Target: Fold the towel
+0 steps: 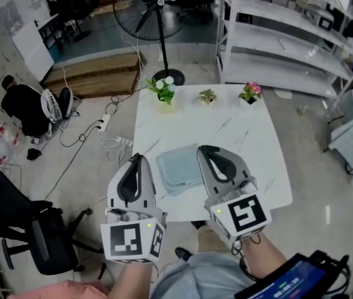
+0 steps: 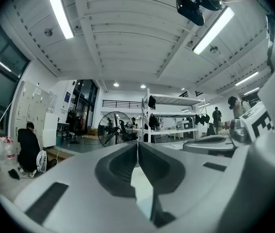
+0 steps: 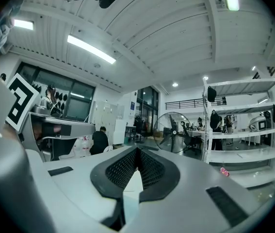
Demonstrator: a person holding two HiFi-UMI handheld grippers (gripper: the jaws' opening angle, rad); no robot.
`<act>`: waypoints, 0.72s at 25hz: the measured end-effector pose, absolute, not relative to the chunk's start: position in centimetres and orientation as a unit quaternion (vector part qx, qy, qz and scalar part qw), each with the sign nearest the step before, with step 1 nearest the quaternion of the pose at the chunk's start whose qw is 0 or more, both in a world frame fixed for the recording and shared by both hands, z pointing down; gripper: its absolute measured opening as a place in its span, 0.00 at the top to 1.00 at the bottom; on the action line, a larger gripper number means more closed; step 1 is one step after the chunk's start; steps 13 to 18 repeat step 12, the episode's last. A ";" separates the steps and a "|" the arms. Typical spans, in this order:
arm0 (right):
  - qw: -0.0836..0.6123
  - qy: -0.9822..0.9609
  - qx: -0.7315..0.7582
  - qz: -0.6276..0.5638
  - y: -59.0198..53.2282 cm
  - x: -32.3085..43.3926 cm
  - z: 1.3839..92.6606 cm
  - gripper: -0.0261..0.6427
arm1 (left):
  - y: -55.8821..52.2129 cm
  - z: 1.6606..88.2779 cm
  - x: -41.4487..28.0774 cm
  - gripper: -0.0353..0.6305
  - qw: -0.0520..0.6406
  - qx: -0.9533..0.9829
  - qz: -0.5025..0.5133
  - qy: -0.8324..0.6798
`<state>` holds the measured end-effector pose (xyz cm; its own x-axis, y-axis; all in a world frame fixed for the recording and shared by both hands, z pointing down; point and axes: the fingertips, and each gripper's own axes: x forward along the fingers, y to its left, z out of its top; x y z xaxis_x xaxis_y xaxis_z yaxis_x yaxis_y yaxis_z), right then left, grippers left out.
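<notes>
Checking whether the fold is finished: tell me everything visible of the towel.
The towel is pale blue-grey soft-looking cloth, lying flat as a folded, roughly rectangular stack, layered edges showing at its near end. It rests on the white table near its front edge. The right gripper overlaps its right side in the head view; contact cannot be told.

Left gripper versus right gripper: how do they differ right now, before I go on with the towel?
The left gripper shows left of the towel, at the near-left edge of the table. The right gripper overlaps the towel's right edge. The left gripper's pads look smooth, while the right gripper's pads are dimpled. Both are shut, empty and pointing level.
</notes>
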<state>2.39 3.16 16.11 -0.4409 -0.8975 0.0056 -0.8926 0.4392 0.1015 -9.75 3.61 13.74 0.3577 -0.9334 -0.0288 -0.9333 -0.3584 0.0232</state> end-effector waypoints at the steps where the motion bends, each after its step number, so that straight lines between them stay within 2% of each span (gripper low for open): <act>1: 0.030 -0.848 0.527 -0.042 3.1 2.3 16.2 0.94 | 3.5 13.8 -9.8 0.93 0.002 0.824 -0.018 -0.566; 18: 0.030 -0.848 0.527 -0.042 2.9 2.3 16.5 0.94 | 3.3 14.3 -9.6 0.93 0.003 0.824 -0.013 -0.566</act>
